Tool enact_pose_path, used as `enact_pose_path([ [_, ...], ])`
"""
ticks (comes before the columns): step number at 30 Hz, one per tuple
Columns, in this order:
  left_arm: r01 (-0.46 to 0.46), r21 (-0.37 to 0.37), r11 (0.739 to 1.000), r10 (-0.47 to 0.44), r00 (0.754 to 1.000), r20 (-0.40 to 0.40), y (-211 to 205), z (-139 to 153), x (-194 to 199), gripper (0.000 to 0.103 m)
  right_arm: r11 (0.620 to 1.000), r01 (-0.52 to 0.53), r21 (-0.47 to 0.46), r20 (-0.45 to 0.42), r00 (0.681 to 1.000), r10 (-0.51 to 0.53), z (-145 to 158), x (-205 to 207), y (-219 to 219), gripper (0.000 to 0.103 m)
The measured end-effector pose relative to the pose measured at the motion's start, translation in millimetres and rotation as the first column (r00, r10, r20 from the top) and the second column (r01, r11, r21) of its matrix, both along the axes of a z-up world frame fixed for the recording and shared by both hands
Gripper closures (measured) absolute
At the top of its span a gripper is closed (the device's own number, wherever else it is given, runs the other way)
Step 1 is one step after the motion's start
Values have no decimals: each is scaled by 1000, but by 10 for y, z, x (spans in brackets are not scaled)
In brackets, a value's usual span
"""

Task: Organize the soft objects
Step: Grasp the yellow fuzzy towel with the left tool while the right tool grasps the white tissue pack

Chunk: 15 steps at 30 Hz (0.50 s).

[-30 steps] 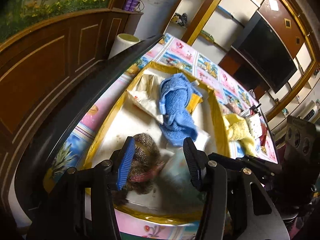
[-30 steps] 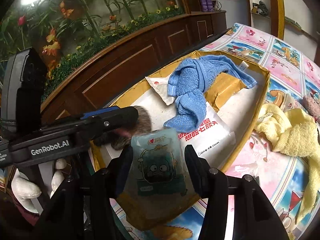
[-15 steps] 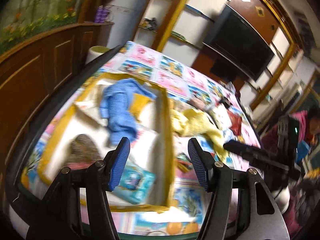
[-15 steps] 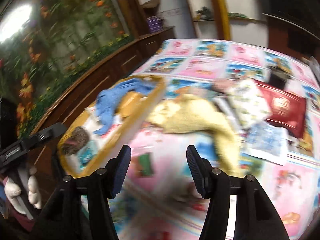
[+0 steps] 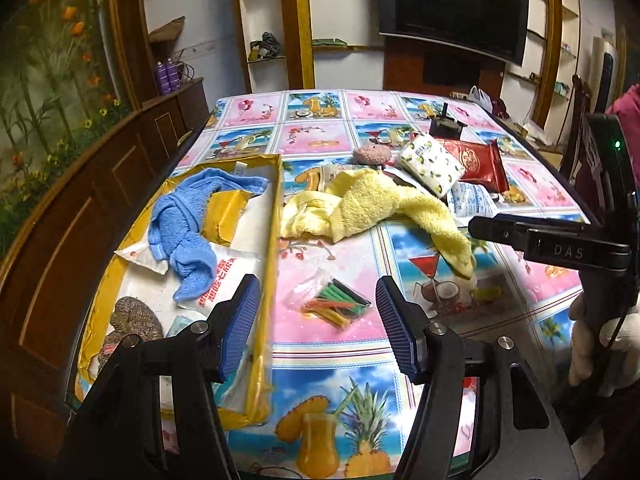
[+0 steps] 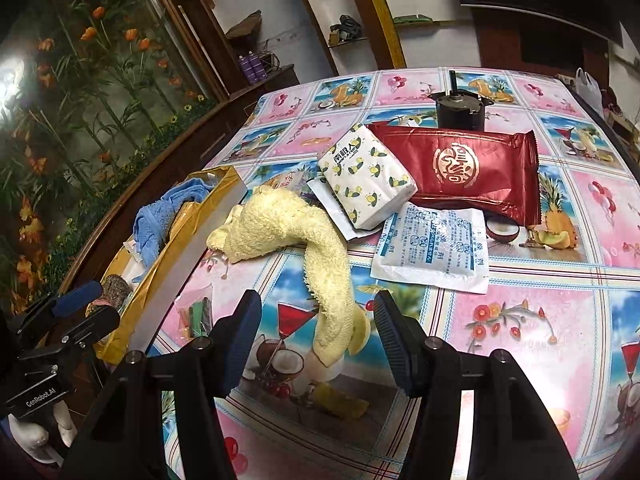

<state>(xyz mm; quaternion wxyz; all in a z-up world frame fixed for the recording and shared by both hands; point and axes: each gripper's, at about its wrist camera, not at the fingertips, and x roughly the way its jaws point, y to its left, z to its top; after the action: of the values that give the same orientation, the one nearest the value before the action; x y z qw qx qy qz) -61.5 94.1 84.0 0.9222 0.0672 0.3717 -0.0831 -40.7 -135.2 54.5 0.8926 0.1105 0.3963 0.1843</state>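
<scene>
Fruit-and-cocktail oilcloth covers the bench (image 5: 320, 120), with one dark screen on the wall behind. One yellow-rimmed tray (image 5: 276, 216) sits at its left edge, holding one blue towel (image 5: 184, 224), a white printed packet and a brown knitted piece (image 5: 134, 316), part hidden by the left tool (image 5: 316, 320). One yellow towel (image 6: 316, 248) sprawls just beside the tray; past it lie one red pouch (image 6: 456, 168), one lemon-print tissue pack (image 6: 366, 176), one flat white sachet (image 6: 434, 248) and one small bag of coloured sticks (image 5: 334, 304). Both tools gape wide, holding nothing — the right tool (image 6: 316, 328) has the yellow towel's tail lying between its fingers. A pinkish fuzzy lump (image 5: 372, 154) farther back is hard to identify.
</scene>
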Motion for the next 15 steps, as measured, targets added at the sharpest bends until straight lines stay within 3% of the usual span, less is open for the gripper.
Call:
enact_pose_path([
  [8, 5, 46, 999, -4, 1000, -23, -210, -60, 68, 42, 1000, 23, -22, 34, 999, -22, 112, 160, -149, 44],
  [15, 6, 74, 997, -2, 999, -52, -298, -138, 170, 42, 995, 67, -71, 66, 996, -62, 237, 578, -141, 36],
])
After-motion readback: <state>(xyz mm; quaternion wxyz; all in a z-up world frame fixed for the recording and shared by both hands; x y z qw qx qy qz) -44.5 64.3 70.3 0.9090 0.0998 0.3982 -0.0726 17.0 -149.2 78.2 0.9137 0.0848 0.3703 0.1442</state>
